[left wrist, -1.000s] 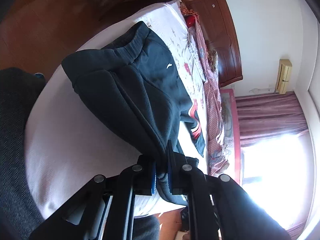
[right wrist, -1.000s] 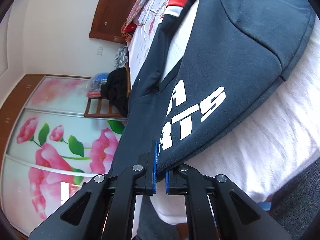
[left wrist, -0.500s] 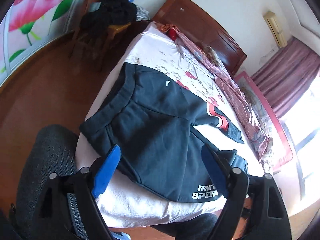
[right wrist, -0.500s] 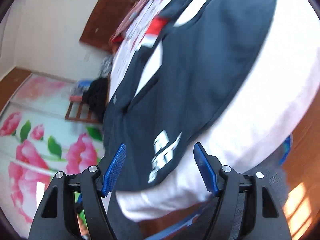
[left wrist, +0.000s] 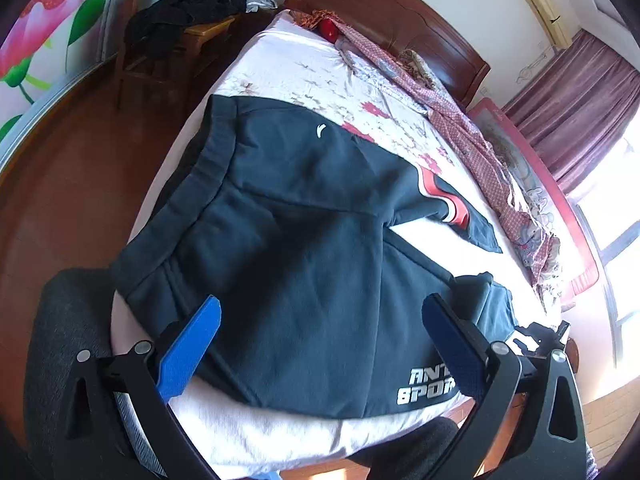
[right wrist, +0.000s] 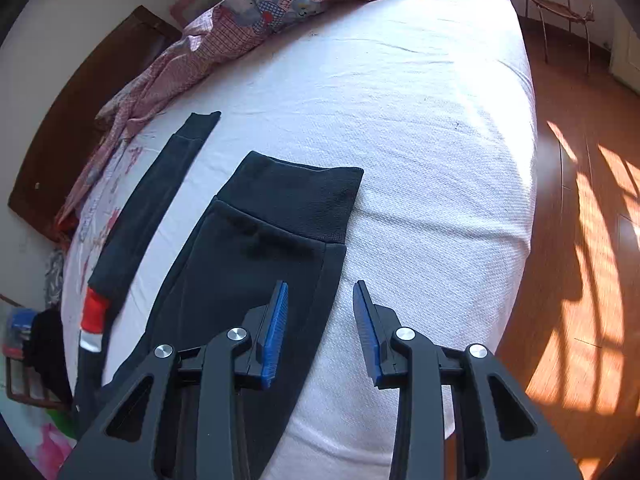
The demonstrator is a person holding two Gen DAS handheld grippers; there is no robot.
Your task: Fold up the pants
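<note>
Where a second ago it was clenched on dark cloth, the left gripper now hovers released over the pants, spread on the bed; its right finger covers part of the white lettering. From the right wrist, the right gripper, likewise released, sits above a leg's outer edge, cuff beyond; the waistband is out of frame.

pants: dark matt fleecy cloth, ribbed cuff, glossy white print
bedsheet: white cloth, fine woven texture
left gripper: matt black plastic, blue ridged pads, shiny metal pins
floor: polished wood, glossy
headboard: smooth varnished wood
</note>
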